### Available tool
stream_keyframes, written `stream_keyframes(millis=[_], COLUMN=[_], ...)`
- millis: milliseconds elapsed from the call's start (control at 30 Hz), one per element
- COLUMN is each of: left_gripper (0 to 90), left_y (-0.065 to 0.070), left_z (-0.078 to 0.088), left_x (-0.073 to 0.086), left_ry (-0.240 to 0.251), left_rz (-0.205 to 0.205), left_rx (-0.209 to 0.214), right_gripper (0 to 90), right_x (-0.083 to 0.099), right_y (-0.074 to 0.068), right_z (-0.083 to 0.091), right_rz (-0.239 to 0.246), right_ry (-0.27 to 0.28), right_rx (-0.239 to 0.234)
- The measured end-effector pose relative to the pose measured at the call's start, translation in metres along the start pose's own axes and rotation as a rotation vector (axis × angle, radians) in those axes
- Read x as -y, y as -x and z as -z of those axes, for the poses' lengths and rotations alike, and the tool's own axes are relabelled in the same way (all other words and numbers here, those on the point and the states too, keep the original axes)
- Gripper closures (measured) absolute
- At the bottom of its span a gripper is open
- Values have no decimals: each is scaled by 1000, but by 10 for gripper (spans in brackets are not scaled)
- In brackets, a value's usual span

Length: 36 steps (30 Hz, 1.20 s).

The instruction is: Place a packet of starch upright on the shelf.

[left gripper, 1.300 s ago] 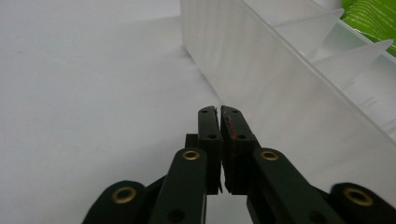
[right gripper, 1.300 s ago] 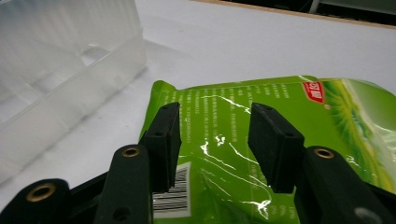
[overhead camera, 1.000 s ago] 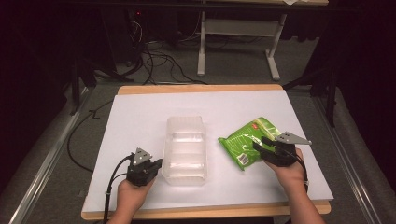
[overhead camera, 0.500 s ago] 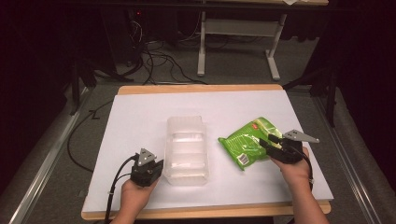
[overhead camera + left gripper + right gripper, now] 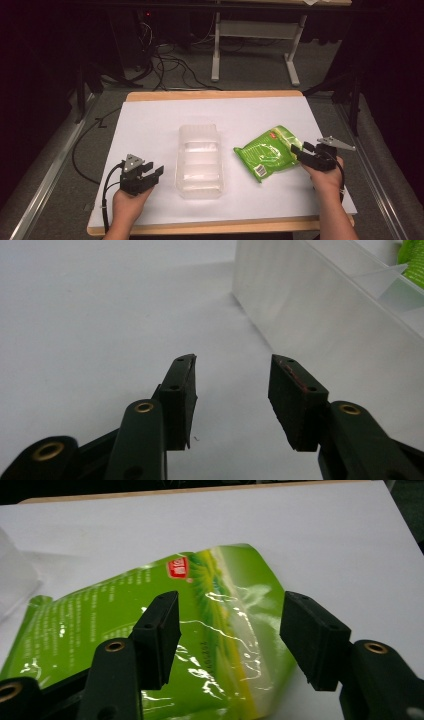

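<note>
- High view: left gripper [image 5: 150, 173], jaws apart and empty, rests just left of the clear plastic container [image 5: 199, 160], mid-table; it looks light, rigid, slick.
- Green pouch [image 5: 269, 151] lies right of it, soft and crinkly; right gripper [image 5: 300, 151], jaws spread, nothing held, straddles its edge, probably the best hold.

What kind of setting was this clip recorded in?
Probably a lab or data-collection workspace: a white-covered table, tangled cables on the floor behind it, and dark surroundings. A clear container and a green bag lie on the table.

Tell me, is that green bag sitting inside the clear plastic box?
No, the green bag lies flat on the white table, beside the clear box.
</note>
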<state>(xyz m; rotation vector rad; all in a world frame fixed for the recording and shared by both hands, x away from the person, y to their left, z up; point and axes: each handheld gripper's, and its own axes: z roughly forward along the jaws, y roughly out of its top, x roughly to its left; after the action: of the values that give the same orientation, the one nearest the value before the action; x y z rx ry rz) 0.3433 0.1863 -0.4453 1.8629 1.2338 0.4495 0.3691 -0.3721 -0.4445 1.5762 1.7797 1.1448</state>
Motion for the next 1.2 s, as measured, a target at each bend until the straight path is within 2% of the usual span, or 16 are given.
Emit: stream_keyframes(millis=[67,200,300,467,567,733,767,833,900,933,967,1033,1067,1100,1133,1200], left_gripper=[540,540,540,539,537,534,534,534,533,533,533,532,532,531,531,530], left_y=[-1,0,1,4,6,8,8,8,8,8,8,8,8,9,9,11], left_z=[0,-2,-3,-5,-6,-8,-8,-8,-8,-8,-8,-8,-8,-8,-8,-9], left_x=[0,0,0,1,1,1,1,1,1,1,1,1,1,1,1,2], left_ry=[2,-8,-18,-33,-42,-43,-45,-45,-48,-48,-51,-54,-54,-60,-60,-58], left_rz=[3,-3,-14,-39,-53,-55,-57,-58,-62,-62,-63,-66,-66,-74,-74,-82], left_rx=[-2,-1,0,2,-1,0,1,2,5,5,6,7,7,6,6,6], right_gripper=[367,347,334,303,279,289,344,381,462,462,518,572,572,659,659,773], right_x=[2,5,7,9,10,14,14,14,14,14,14,14,14,14,14,12], right_y=[7,18,19,15,16,21,21,20,20,20,18,16,16,15,15,11], right_z=[-3,-12,-19,-27,-31,-34,-33,-33,-32,-32,-31,-31,-31,-31,-31,-28], right_rz=[-13,-60,-108,-106,-129,-187,-190,-190,-182,-182,-177,-174,-174,-161,-161,-136], right_ry=[-15,-53,-80,-122,-136,-154,-153,-154,-143,-143,-145,-148,-148,-144,-144,-131], right_rx=[16,9,-14,-19,-13,-63,-79,-92,-114,-114,-135,-143,-143,-155,-155,-160])
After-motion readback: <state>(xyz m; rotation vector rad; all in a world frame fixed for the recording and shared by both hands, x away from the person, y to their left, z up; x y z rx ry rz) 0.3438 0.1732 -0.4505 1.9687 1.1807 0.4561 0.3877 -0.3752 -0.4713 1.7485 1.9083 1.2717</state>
